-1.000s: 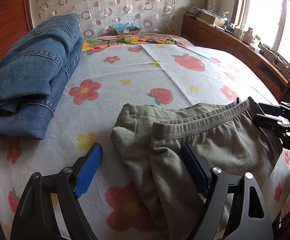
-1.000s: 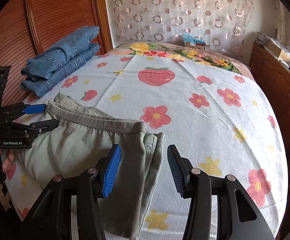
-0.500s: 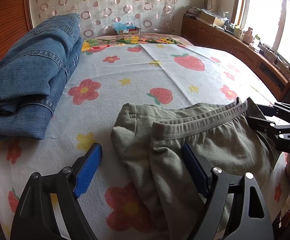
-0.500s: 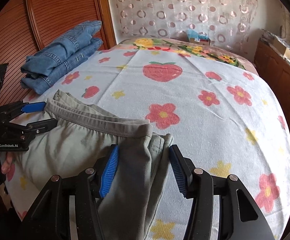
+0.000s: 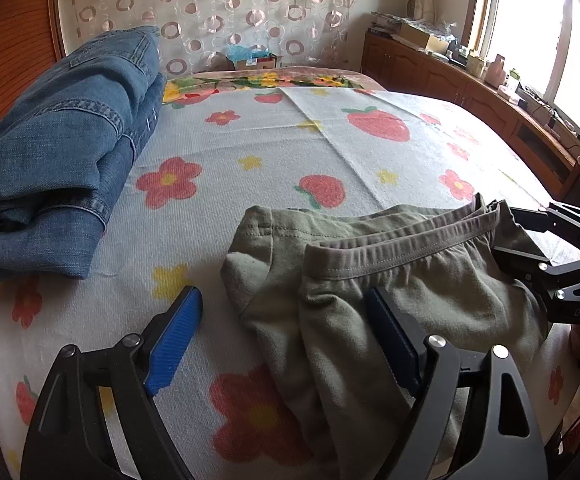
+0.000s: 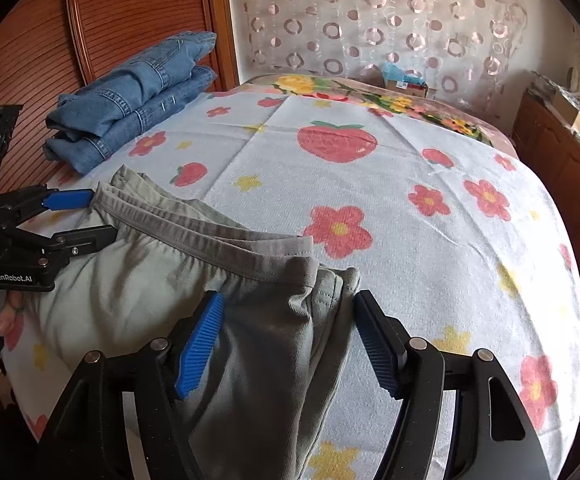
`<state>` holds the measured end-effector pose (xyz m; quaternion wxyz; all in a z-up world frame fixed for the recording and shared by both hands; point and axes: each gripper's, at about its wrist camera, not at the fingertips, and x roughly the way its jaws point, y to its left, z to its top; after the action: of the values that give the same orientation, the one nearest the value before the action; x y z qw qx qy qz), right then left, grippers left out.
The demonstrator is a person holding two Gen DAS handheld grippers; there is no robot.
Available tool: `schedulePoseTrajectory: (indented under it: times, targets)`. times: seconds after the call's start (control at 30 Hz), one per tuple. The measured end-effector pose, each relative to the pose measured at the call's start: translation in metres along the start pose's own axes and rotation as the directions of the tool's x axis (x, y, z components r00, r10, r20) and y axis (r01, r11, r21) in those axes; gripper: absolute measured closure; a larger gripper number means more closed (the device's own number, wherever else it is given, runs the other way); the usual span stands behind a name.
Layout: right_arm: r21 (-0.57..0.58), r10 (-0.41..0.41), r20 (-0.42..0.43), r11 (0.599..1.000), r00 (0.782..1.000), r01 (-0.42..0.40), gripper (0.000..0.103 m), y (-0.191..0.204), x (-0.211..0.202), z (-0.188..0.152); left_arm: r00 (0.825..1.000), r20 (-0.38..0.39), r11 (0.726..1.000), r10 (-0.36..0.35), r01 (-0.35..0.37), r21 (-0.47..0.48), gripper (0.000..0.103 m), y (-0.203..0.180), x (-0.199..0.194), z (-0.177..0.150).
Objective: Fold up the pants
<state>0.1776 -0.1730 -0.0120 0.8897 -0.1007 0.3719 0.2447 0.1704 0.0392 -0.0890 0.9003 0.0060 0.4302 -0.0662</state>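
Observation:
Olive-green pants lie folded on the flowered bed sheet, waistband toward the far side. My left gripper stands open over their left corner: one blue pad is on bare sheet, the other over the cloth. In the right wrist view the same pants reach under my right gripper. Its jaws are opening, with the pants' right folded edge between them and neither pad pressing it. Each gripper shows in the other's view, the left gripper at the waistband's left end and the right gripper at its right end.
A stack of folded blue jeans sits at the bed's far left by the wooden headboard. A long wooden cabinet with clutter runs under the window on the right. A hand holds the left gripper's handle.
My right gripper has moved forward over the pants' right edge and its jaws have spread wider. The left gripper and the pants' left corner have stayed put.

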Motion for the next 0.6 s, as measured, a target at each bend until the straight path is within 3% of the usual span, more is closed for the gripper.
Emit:
schedulePoseTrajectory:
  times: [0.2, 0.37, 0.47, 0.53, 0.6]
  targets:
    - [0.023, 0.006, -0.001, 1.000, 1.000, -0.006, 0.029, -0.005, 0.000, 0.002, 1.000, -0.005, 1.000, -0.017, 0.017, 0.007, 0.019, 0.003, 0.000, 0.001]
    - [0.046, 0.035, 0.004, 0.998, 0.999, -0.036, 0.030, -0.012, -0.004, -0.001, 0.994, -0.026, 0.995, -0.102, 0.102, -0.012, 0.018, 0.014, -0.003, 0.005]
    - [0.059, 0.042, 0.008, 0.997, 0.999, -0.042, 0.037, -0.016, -0.006, -0.002, 0.996, -0.024, 0.996, -0.086, 0.085, -0.028, 0.023, 0.021, -0.003, 0.010]
    - [0.072, 0.046, 0.008, 0.996, 0.999, -0.046, 0.047, -0.018, -0.007, -0.002, 0.993, -0.021, 0.992, -0.114, 0.112, -0.053, 0.028, 0.026, -0.004, 0.012]
    - [0.078, 0.062, 0.002, 0.995, 0.998, -0.062, 0.050, -0.020, -0.008, -0.001, 0.991, -0.022, 0.988, -0.136, 0.134, -0.072, 0.032, 0.030, -0.004, 0.013]
